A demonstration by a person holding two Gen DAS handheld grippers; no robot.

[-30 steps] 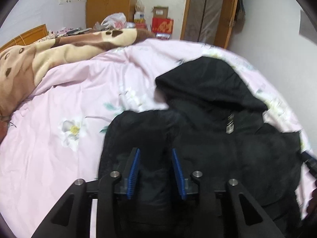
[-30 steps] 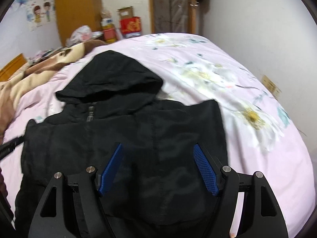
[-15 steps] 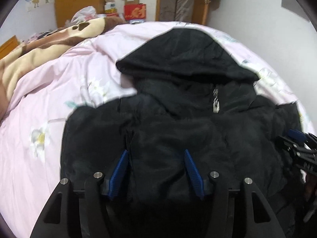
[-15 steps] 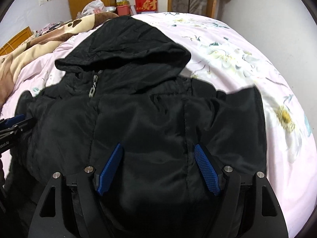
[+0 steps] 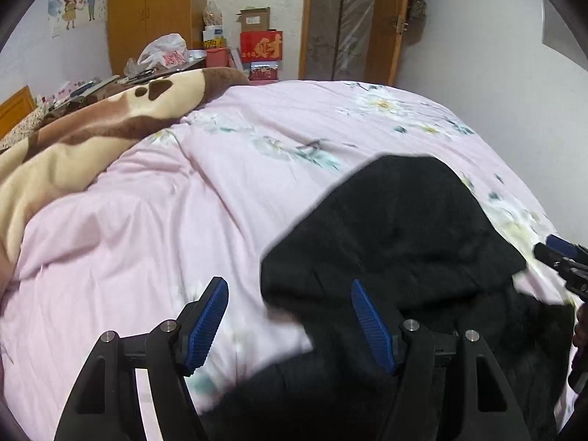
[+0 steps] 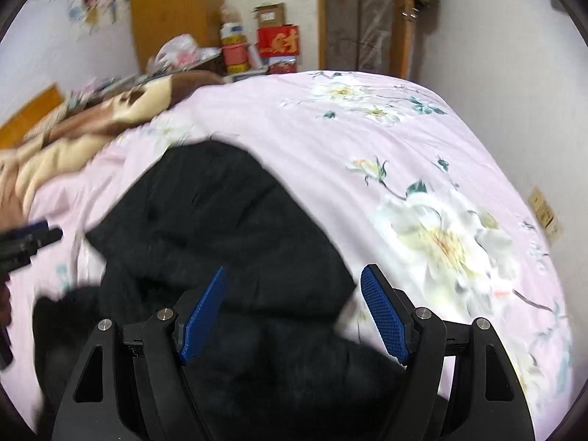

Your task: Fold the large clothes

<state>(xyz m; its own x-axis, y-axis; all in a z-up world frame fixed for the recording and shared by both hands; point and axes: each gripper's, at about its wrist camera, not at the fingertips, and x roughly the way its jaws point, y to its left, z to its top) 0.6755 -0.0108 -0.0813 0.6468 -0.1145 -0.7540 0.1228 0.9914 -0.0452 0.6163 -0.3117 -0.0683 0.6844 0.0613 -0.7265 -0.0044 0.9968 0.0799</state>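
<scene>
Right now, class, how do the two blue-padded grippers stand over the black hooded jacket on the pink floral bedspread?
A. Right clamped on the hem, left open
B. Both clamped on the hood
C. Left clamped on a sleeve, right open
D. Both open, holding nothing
D: the left gripper and the right gripper both show wide gaps between their blue pads, with the black hooded jacket lying loose on the pink floral bedspread.

Jacket: the black hooded jacket lies on the pink flowered bed cover, hood toward the far end.
Blanket: the brown and cream fleece blanket lies on the bed, left of the jacket.
Boxes: the red cardboard box stands behind the bed, between the wooden wardrobe and the door.
</scene>
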